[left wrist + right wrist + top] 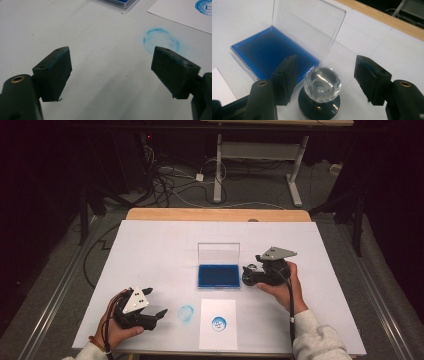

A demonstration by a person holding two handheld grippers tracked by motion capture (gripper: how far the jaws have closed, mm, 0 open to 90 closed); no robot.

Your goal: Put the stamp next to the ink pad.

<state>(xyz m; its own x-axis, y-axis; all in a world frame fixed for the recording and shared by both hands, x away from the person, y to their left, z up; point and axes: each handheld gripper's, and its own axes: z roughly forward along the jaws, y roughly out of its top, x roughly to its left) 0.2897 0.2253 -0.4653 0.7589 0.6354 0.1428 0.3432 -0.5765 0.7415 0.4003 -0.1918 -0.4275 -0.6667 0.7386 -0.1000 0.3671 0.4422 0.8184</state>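
A blue ink pad (218,275) (269,50) lies in the middle of the white table, its clear lid (218,253) (307,27) standing open at the back. Just right of it stands a stamp (251,270) (322,83) with a faceted clear knob on a round black base. My right gripper (250,276) (326,60) is open, one jaw on each side of the knob and neither touching it. A white paper (218,324) (180,12) at the front carries a round blue print (218,323) (203,5). My left gripper (156,302) (110,57) is open and holds nothing, low over the table left of the paper.
A faint blue ink ring (186,313) (161,40) marks the table between the left gripper and the paper. The wooden table edge (215,214) runs along the back, with a desk frame and cables on the floor beyond.
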